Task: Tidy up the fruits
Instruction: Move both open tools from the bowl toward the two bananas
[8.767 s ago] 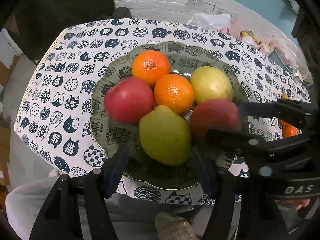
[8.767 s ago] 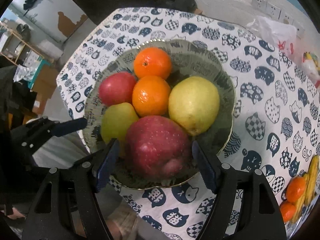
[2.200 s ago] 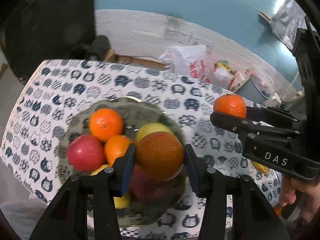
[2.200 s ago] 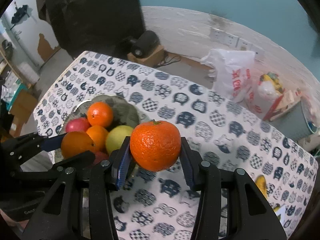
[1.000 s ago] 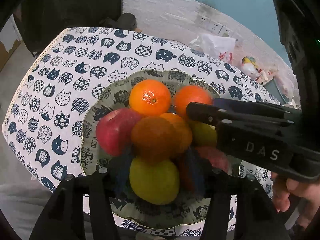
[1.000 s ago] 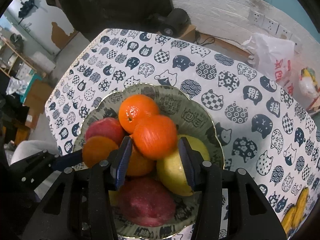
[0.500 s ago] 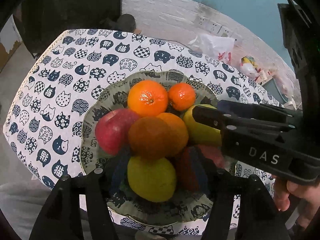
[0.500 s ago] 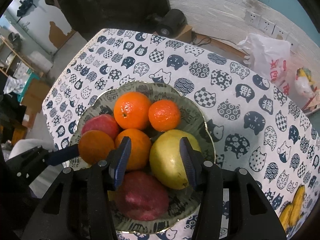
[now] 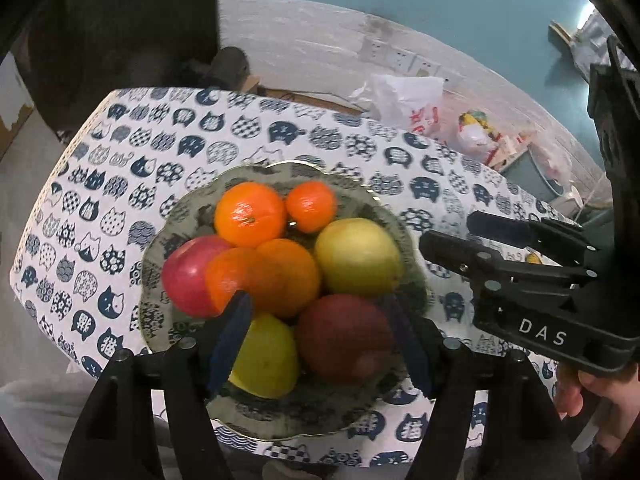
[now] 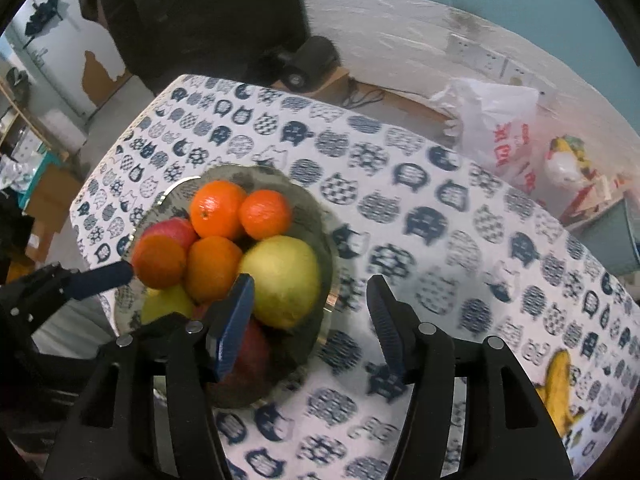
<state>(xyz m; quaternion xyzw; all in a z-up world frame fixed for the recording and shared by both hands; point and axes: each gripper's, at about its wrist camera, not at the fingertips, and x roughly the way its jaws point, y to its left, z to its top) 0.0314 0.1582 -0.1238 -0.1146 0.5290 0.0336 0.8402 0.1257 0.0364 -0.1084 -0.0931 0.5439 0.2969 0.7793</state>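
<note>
A patterned bowl (image 9: 384,208) (image 10: 324,236) on the cat-print cloth holds several fruits: oranges (image 9: 249,214), a small orange (image 9: 311,206) (image 10: 265,214), red apples (image 9: 344,338) and yellow-green pears (image 9: 358,257) (image 10: 284,280). My left gripper (image 9: 320,340) is open above the bowl's near side; an orange (image 9: 236,276) (image 10: 159,261) lies on the pile just ahead of its left finger. My right gripper (image 10: 310,320) is open and empty over the bowl's right rim; it also shows in the left wrist view (image 9: 500,248).
A banana (image 10: 558,376) lies on the cloth at the far right. A white plastic bag (image 10: 500,128) and clutter sit on the floor beyond the table. The table's near-left edge drops to the floor.
My left gripper has opened and let its orange onto the pile. Both grippers have risen and drawn back from the bowl; the right one has shifted right.
</note>
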